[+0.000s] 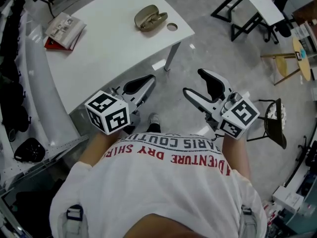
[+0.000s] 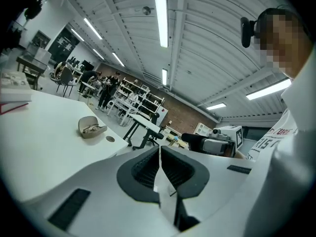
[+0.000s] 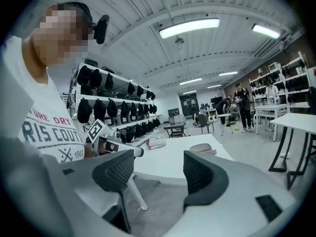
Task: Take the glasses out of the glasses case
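An open tan glasses case (image 1: 150, 18) lies at the far side of the white table (image 1: 109, 48), with glasses resting in it. It also shows as the small tan case (image 2: 91, 127) in the left gripper view and the case (image 3: 202, 148) in the right gripper view. Both grippers hang in front of the person, off the table's near edge and well short of the case. My left gripper (image 1: 141, 85) has its jaws together with nothing between them (image 2: 159, 154). My right gripper (image 1: 194, 82) stands wide open and empty (image 3: 158, 174).
A magazine (image 1: 64, 29) lies at the table's left end. A round hole (image 1: 172, 27) sits in the tabletop beside the case. The table leg (image 1: 171, 57) slants to the floor. A black stool (image 1: 275, 120) stands on the right, and more tables are behind.
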{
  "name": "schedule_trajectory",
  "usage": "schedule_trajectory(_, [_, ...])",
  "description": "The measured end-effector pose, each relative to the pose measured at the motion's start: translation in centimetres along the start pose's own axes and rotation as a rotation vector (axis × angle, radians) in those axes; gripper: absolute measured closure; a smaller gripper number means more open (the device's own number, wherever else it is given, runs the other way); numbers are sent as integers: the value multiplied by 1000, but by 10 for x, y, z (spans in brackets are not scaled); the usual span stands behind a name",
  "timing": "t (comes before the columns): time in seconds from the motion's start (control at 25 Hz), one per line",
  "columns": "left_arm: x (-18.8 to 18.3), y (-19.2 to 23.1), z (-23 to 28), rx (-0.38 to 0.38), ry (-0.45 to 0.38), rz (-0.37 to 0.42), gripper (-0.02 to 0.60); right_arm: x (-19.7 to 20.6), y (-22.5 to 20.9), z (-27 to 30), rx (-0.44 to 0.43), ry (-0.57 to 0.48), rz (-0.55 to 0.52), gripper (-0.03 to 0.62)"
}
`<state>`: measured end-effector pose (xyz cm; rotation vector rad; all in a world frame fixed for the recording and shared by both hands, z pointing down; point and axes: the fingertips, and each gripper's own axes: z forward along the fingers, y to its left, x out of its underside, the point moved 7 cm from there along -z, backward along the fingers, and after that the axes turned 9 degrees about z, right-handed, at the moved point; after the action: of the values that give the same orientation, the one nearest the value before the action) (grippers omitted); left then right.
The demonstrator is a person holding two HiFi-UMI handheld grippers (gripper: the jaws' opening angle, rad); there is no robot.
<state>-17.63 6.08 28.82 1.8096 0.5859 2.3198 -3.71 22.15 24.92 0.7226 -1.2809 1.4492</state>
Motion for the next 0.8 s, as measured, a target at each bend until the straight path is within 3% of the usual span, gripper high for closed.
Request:
schedule_trajectory(0.28, [-21,44,24,-4,-6,-7,546,-23,-34,38,-17,40,-40,298])
schedule_trajectory(0.48, [-33,51,35,14,-30,18,546,-32,-45,44,-7,23,-55,298])
schedule_trajectory(0.8, [-40,56,41,-19,-40,48,546,-35,-58,51,-42,-2,-67,298])
